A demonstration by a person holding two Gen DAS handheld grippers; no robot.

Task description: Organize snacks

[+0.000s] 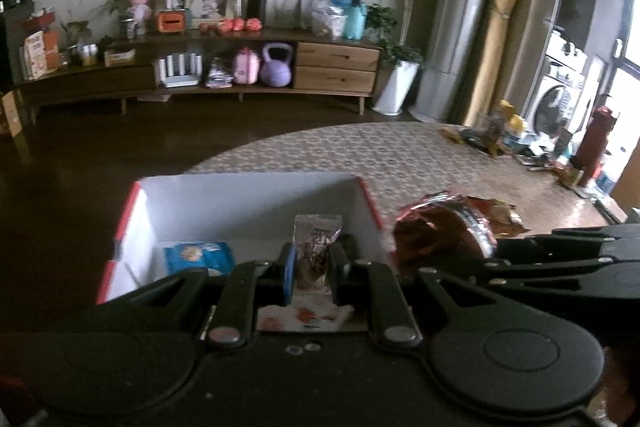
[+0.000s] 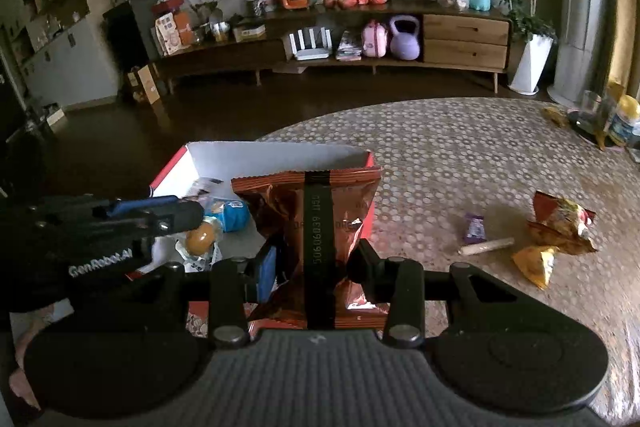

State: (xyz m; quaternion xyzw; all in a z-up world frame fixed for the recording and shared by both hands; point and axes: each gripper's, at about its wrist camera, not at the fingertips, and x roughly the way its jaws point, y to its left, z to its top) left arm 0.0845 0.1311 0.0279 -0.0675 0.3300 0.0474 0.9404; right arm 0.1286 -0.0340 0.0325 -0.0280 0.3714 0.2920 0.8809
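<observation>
- My left gripper (image 1: 313,269) is clamped on a small clear snack packet (image 1: 316,247) with dark print, held upright between its two fingers, over the open box (image 1: 248,203).
- My right gripper (image 2: 316,259) grips a reddish-brown chip bag (image 2: 316,211). The bag stands upright between the fingers, its crimped top edge uppermost and its dark back seam facing my camera.
- The chip bag hangs over the right-hand wall of the box, partly hiding that wall.
- The box is white inside with red outer walls. It sits at the near edge of the table (image 2: 460,155), which has a pale patterned cloth.
- Inside the box, a blue biscuit packet (image 1: 200,257) lies on the floor near the left wall.
- Also inside the box, seen from my right wrist, a clear packet holding something round and orange (image 2: 200,237) lies just beside the blue one.
- To the right of the box, well apart on the cloth, lie a small purple packet (image 2: 475,229), a pale stick-shaped snack (image 2: 486,246), a crumpled red and yellow bag (image 2: 562,223) and a yellow bag (image 2: 536,263).
- Beyond the box, across dark floor, a long wooden sideboard (image 2: 464,39) stands against the wall.
</observation>
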